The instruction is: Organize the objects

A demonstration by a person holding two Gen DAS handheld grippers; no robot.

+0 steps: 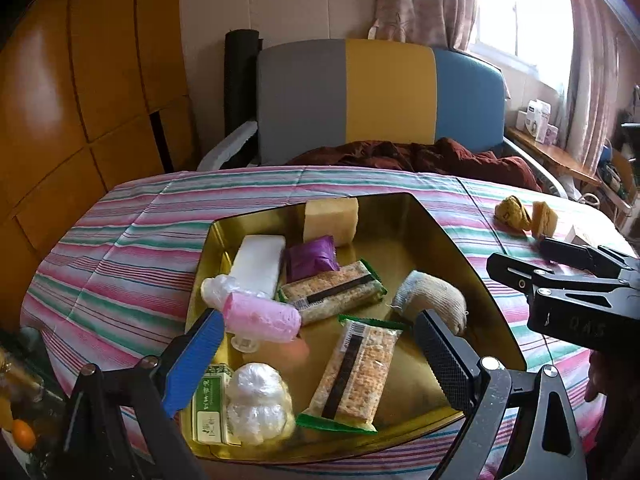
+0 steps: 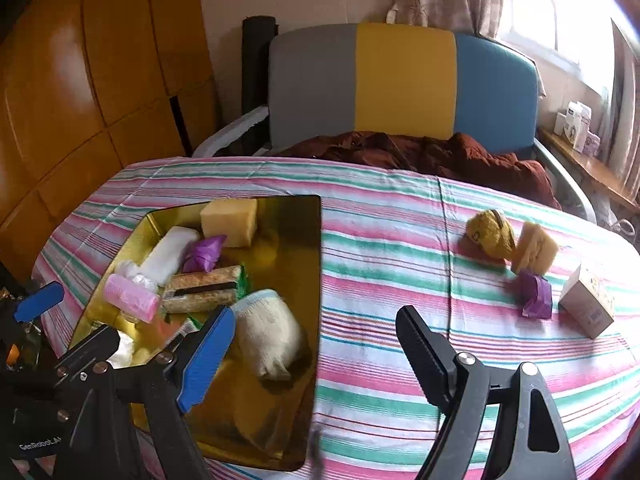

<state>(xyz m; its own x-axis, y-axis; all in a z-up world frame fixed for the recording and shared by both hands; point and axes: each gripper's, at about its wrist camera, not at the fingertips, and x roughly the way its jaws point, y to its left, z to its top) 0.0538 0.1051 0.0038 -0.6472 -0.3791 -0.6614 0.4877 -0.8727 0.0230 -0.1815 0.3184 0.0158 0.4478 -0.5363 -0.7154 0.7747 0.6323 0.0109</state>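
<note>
A gold tray (image 1: pixel 452 240) (image 2: pixel 280 240) on the striped cloth holds several items: a white rolled sock (image 1: pixel 432 300) (image 2: pixel 268 336), two cracker packs (image 1: pixel 356 376), a pink roll (image 1: pixel 260 316) (image 2: pixel 132 298), a white block (image 1: pixel 260 264), a purple packet (image 1: pixel 312 258) and a yellow sponge (image 1: pixel 330 220) (image 2: pixel 230 220). My left gripper (image 1: pixel 320 364) is open and empty above the tray's near side. My right gripper (image 2: pixel 316 360) is open and empty over the tray's right edge, next to the sock. It also shows in the left wrist view (image 1: pixel 560 276).
On the cloth to the right lie a yellow plush (image 2: pixel 490 234), a sponge piece (image 2: pixel 534 248), a purple packet (image 2: pixel 536 296) and a small carton (image 2: pixel 588 304). A striped chair (image 2: pixel 400 80) with a brown cloth stands behind the table. Wooden cabinets (image 2: pixel 80 100) are on the left.
</note>
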